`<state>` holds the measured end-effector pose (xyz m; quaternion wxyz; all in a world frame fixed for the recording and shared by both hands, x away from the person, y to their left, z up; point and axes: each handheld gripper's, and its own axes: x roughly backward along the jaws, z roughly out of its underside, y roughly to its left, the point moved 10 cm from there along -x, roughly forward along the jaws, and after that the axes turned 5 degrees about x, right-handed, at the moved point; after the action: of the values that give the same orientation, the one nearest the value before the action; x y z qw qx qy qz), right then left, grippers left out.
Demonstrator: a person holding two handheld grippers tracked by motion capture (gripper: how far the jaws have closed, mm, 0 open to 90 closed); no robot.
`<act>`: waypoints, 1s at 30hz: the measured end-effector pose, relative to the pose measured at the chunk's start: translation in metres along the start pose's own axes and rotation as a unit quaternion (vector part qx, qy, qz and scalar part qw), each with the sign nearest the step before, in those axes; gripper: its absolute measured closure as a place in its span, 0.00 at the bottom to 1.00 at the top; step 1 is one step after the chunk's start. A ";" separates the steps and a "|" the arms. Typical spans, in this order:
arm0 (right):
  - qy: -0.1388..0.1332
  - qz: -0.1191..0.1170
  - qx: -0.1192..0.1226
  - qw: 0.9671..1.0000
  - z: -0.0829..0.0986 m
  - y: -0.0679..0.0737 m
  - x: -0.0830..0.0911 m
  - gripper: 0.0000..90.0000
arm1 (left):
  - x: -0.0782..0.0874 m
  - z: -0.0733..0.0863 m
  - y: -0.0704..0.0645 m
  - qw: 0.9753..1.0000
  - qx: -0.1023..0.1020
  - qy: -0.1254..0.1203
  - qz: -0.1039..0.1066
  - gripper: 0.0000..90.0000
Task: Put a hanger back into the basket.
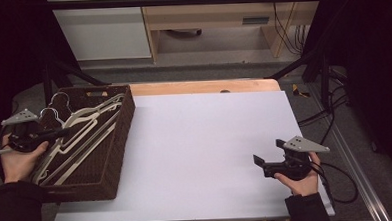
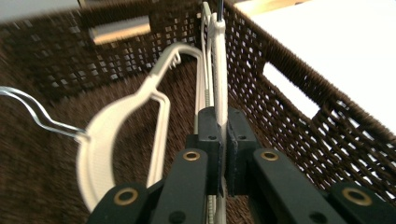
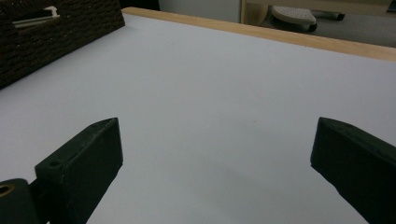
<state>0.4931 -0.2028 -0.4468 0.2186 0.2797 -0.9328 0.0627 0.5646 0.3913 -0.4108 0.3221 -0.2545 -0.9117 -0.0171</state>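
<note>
A: Left gripper view first: the left hand-held gripper [image 2: 223, 140] is clenched on the thin edge of a cream plastic hanger [image 2: 219, 70], which runs up between the jaws. Why grip it there?

B: Likely because that bar is the easiest part to pinch edge-on, and it lets the hanger lift clear of the others. A 2nd cream hanger [image 2: 116, 135] with a wire hook lies just beside it, on the floor of the brown wicker basket [image 2: 299, 135].

A: And the other hand?

B: In the high view the right hand-held gripper [image 1: 261, 163] hovers near the right edge of the white surface [image 1: 200, 140], jaws spread wide with nothing between them. I judge it waits there to receive or steady the hanger.

A: What does the basket hold?

B: Several cream hangers [image 1: 80, 135], stacked and overlapping; I cannot count them exactly. The basket sits at the left of the surface, running from near to far, well apart from the right hand-held gripper.
</note>
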 end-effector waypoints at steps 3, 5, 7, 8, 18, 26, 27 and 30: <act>0.000 0.001 0.001 1.000 0.000 -0.001 0.000 0.03 | -0.008 0.007 -0.002 1.000 0.008 0.013 -0.002 0.96; -0.002 0.000 0.000 1.000 0.000 0.000 0.001 0.03 | -0.011 0.011 -0.002 1.000 0.015 0.015 -0.001 0.96; -0.002 0.000 0.001 1.000 -0.001 -0.001 0.001 0.03 | -0.011 0.015 0.000 1.000 0.023 0.018 0.001 0.96; -0.003 0.002 0.001 1.000 -0.001 -0.001 0.001 0.03 | -0.012 0.017 0.001 1.000 0.025 0.018 -0.001 0.96; 0.002 0.002 0.002 1.000 0.001 -0.001 -0.001 0.03 | -0.018 0.029 0.018 0.996 0.070 0.041 -0.047 0.92; 0.001 0.001 0.003 1.000 0.001 -0.001 -0.001 0.03 | -0.020 0.037 0.036 0.986 0.110 0.063 -0.110 0.71; 0.000 0.001 0.003 1.000 0.001 -0.001 -0.001 0.03 | -0.020 0.038 0.036 0.985 0.113 0.067 -0.112 0.69; 0.000 0.001 0.003 1.000 0.001 0.000 -0.002 0.03 | -0.016 0.040 0.040 0.983 0.116 0.070 -0.125 0.61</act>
<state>0.4941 -0.2025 -0.4485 0.2174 0.2798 -0.9328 0.0658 0.5712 0.4263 -0.4575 0.4076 -0.0976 -0.9074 0.0312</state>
